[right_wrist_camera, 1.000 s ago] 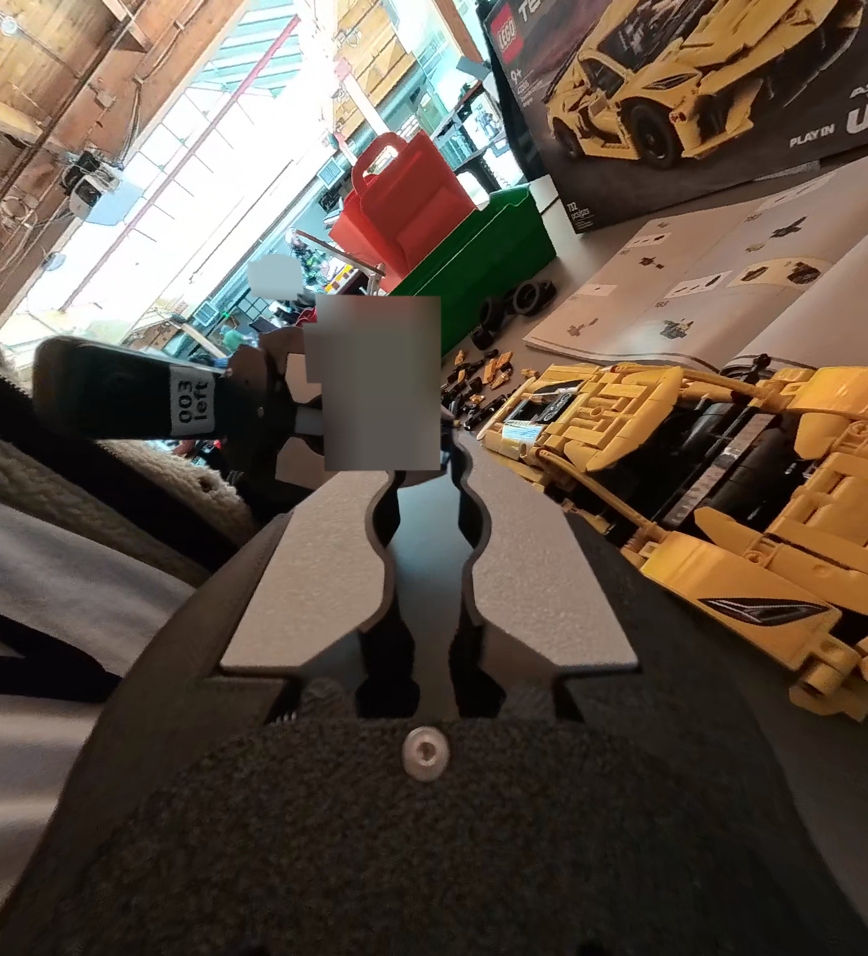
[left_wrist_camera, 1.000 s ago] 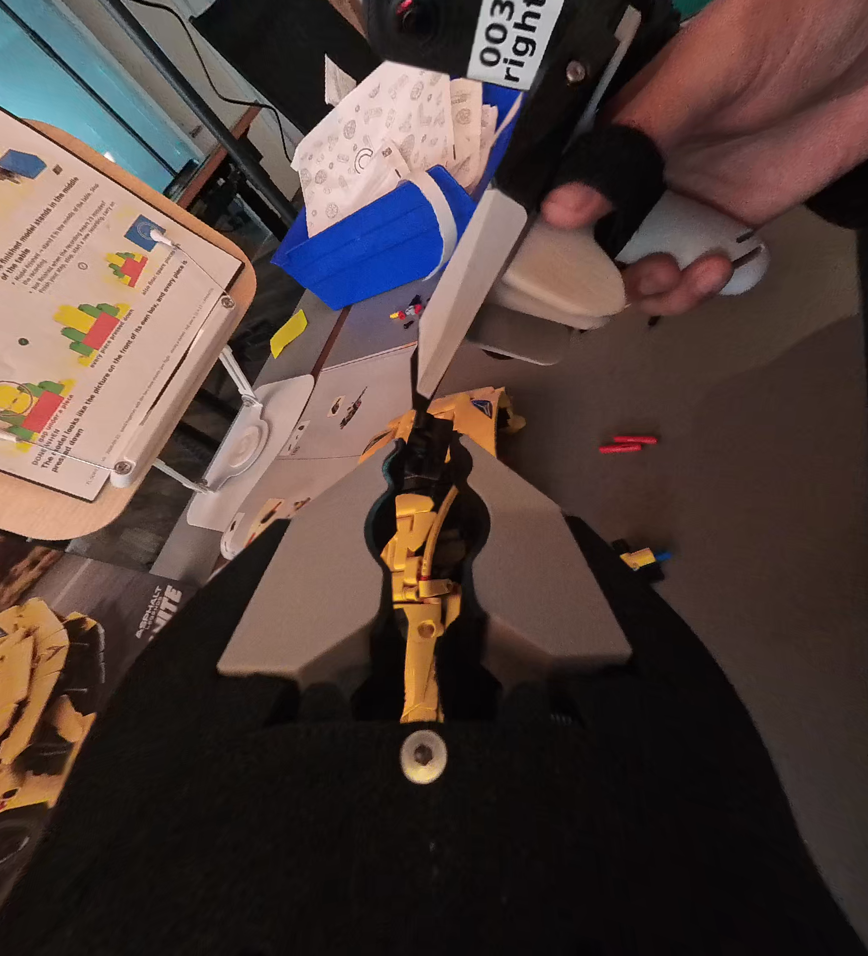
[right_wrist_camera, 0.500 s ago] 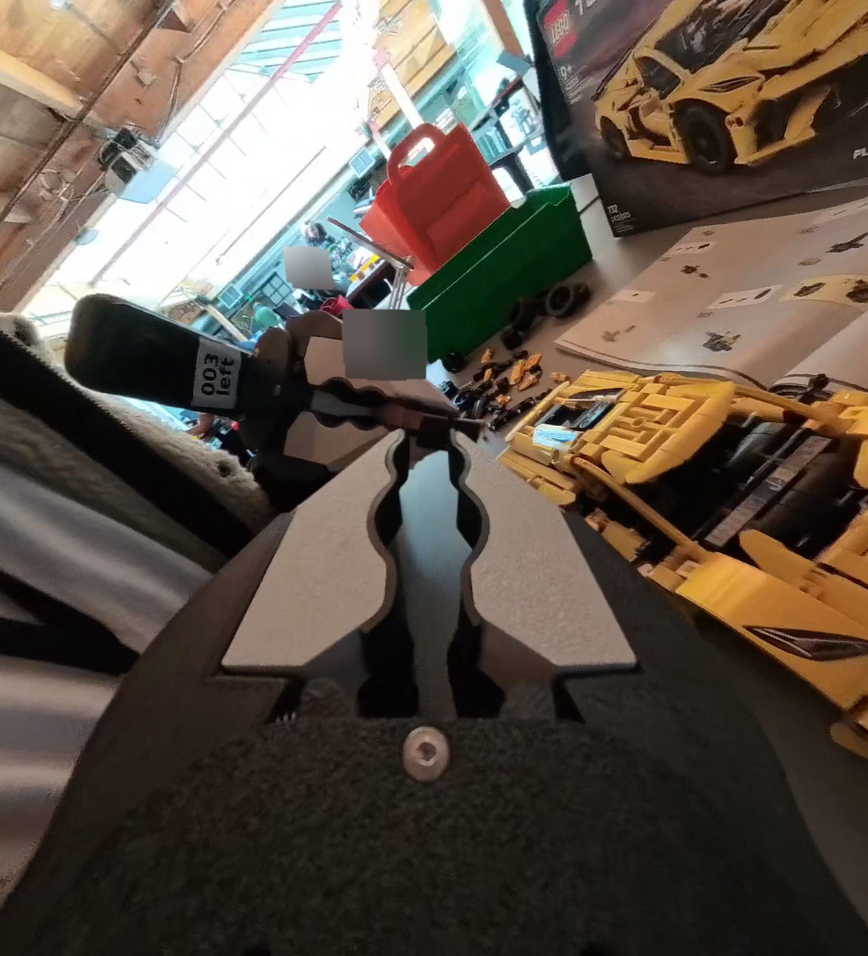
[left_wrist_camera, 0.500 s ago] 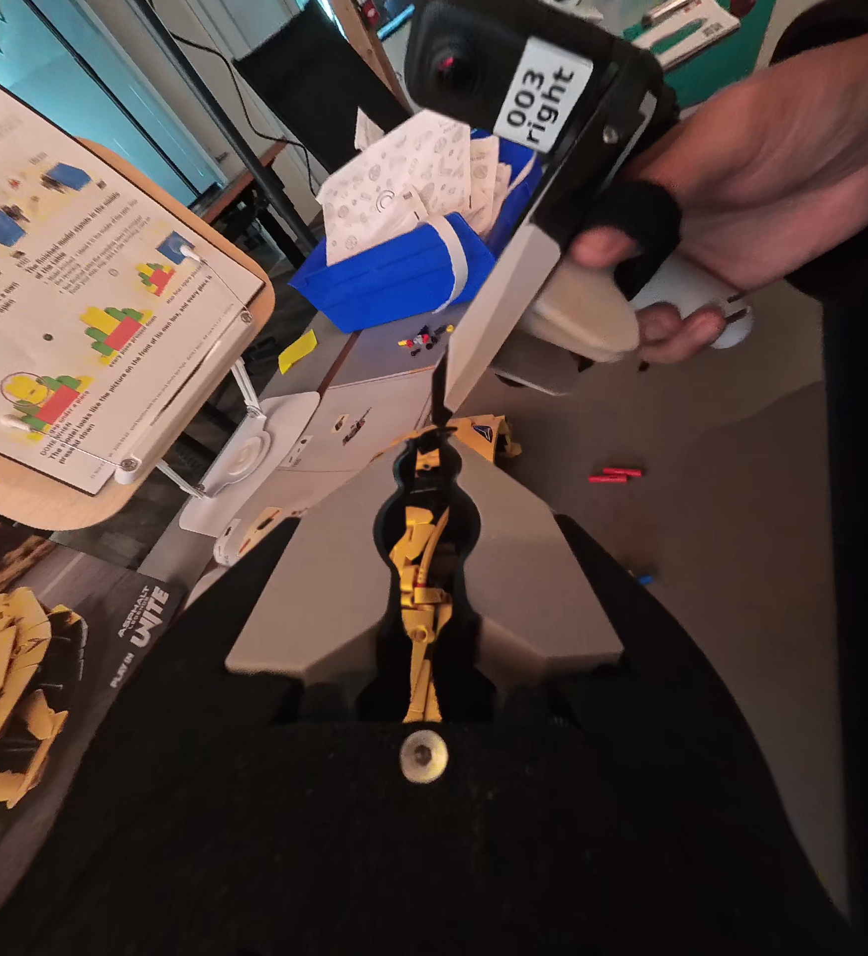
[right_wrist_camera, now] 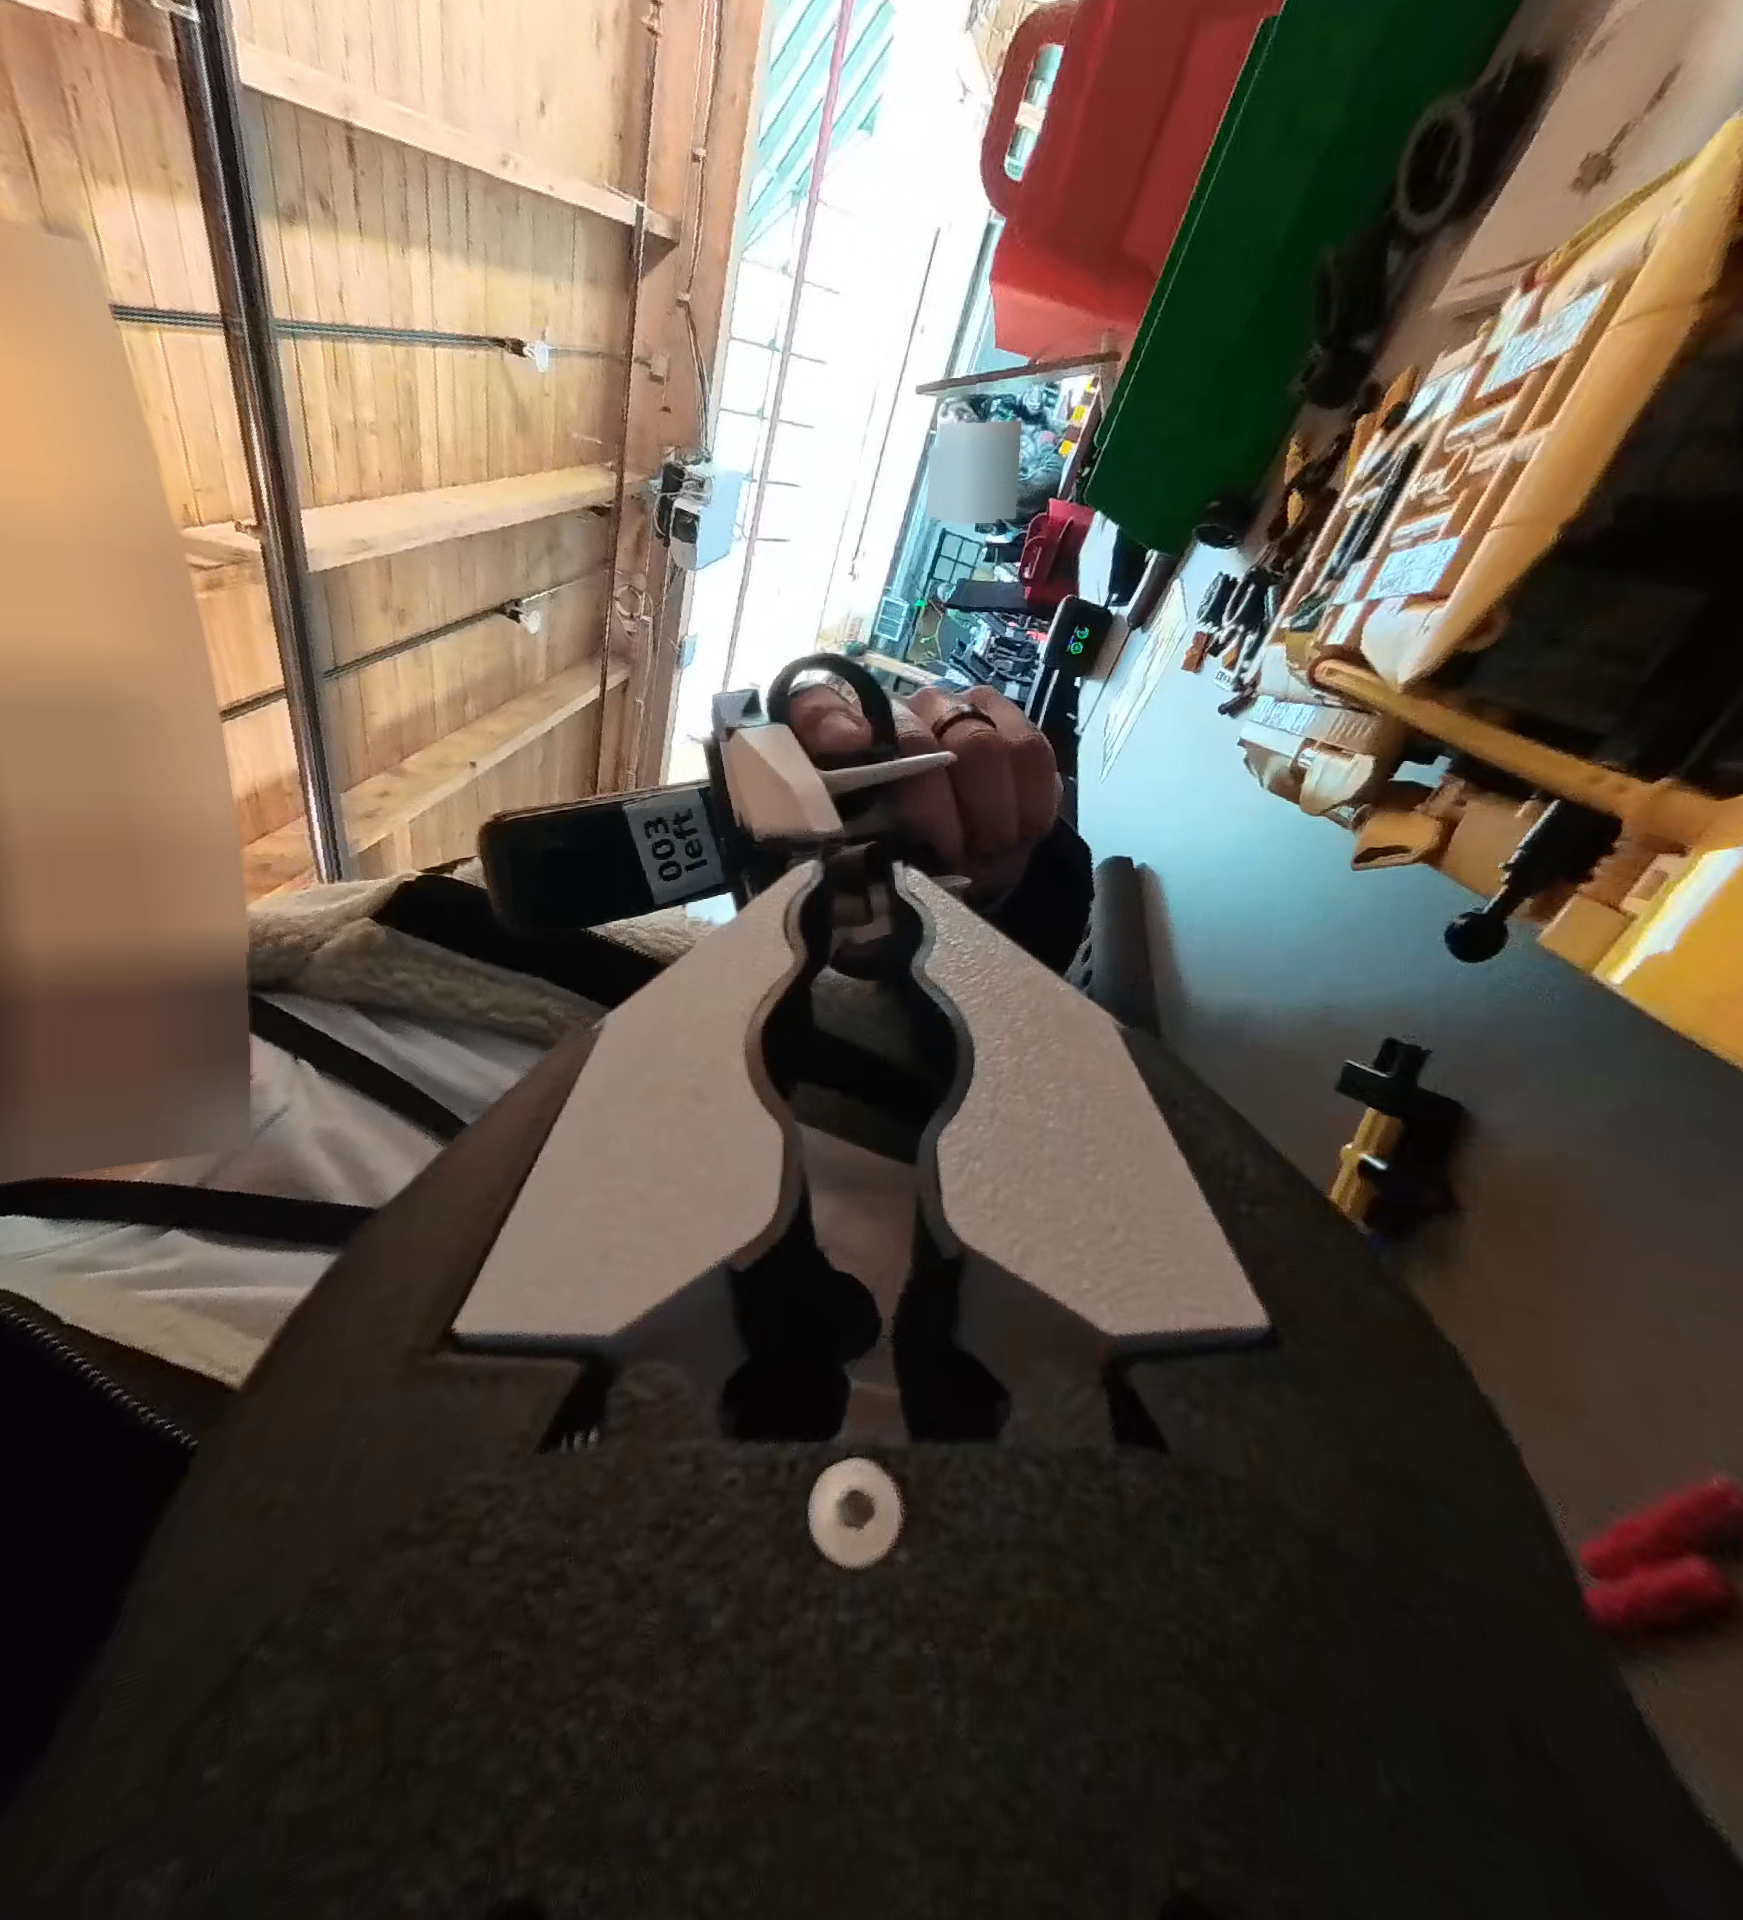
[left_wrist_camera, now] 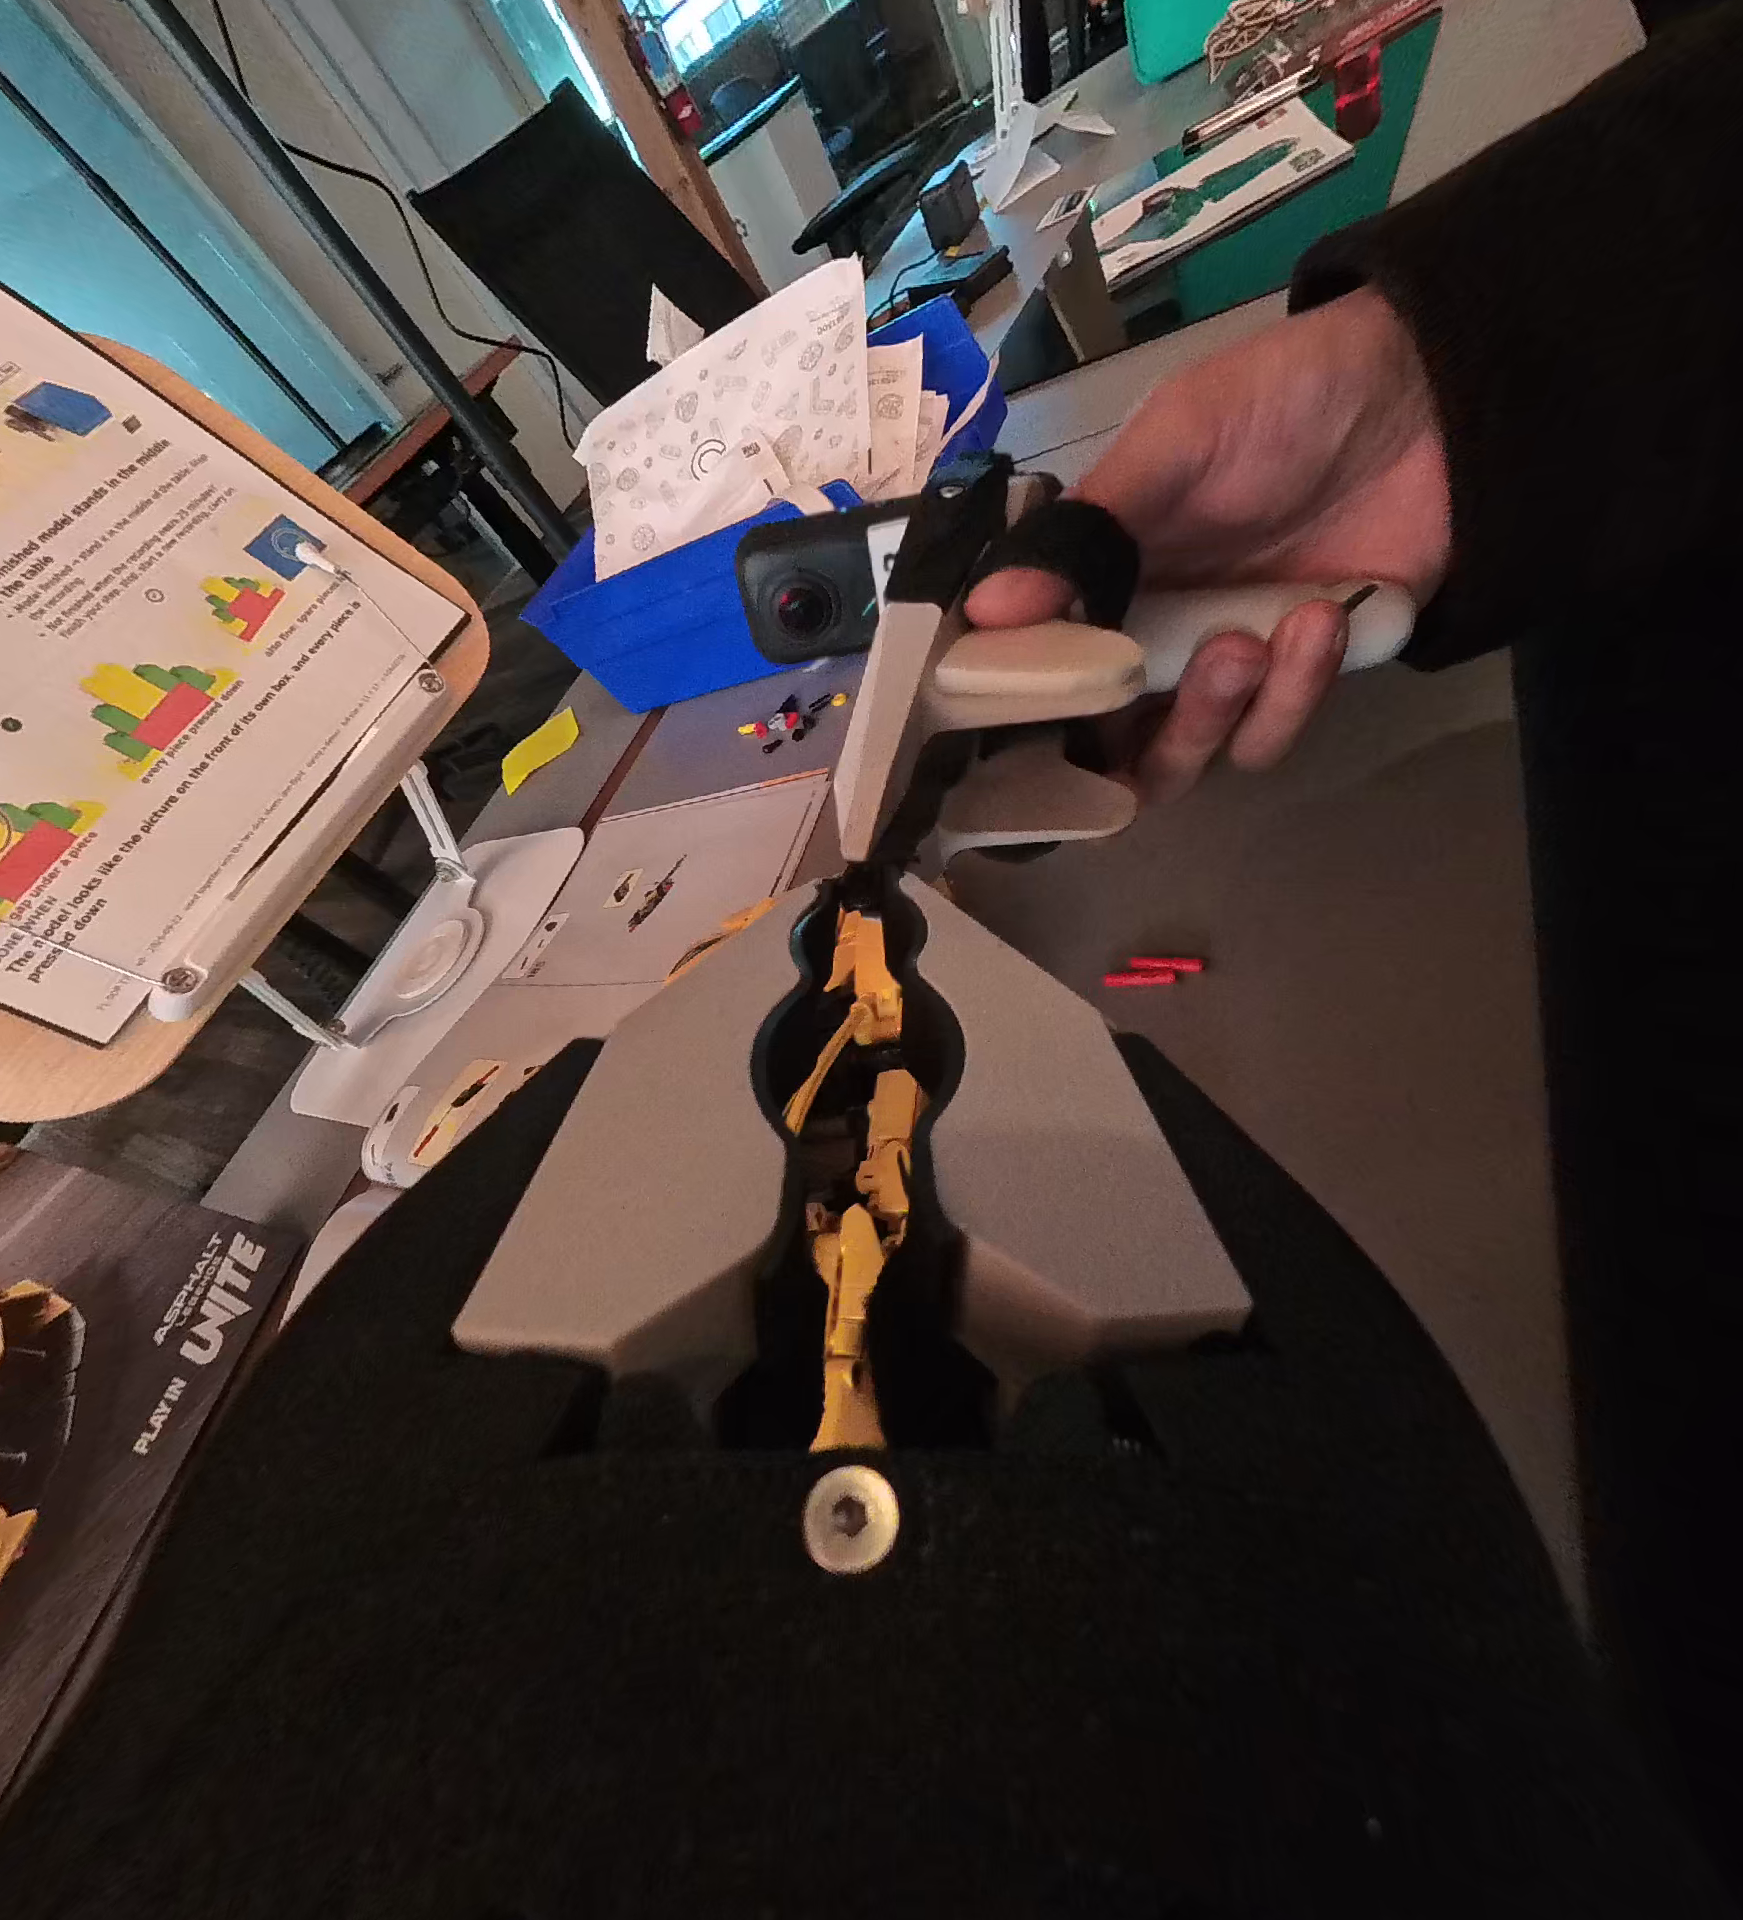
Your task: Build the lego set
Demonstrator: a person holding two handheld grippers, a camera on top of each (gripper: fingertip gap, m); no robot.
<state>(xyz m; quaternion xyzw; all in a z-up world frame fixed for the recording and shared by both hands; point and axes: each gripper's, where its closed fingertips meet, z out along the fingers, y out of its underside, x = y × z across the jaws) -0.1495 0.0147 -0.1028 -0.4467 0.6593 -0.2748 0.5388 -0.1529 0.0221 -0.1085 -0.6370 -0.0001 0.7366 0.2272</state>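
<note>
Right gripper [right_wrist_camera: 859, 883] rolling sideways since earlier, meeting left gripper [left_wrist_camera: 859, 899] tip-to-tip; both nearly together, pinching small dark piece; yellow lego car [right_wrist_camera: 1573, 520] half-built.

At the left of the left wrist view, a printed instruction sheet [left_wrist_camera: 119, 665] is clipped to a tilted wooden board [left_wrist_camera: 410, 727] on a white stand [left_wrist_camera: 431, 935]. Behind it, near the upper middle, stands a black chair [left_wrist_camera: 576, 239]. A yellow sticky note [left_wrist_camera: 540, 746] lies near the centre left. In the right wrist view, wooden plank walls [right_wrist_camera: 451, 416] fill the upper left, and a red carrier [right_wrist_camera: 1106, 177] sits along the top.
</note>
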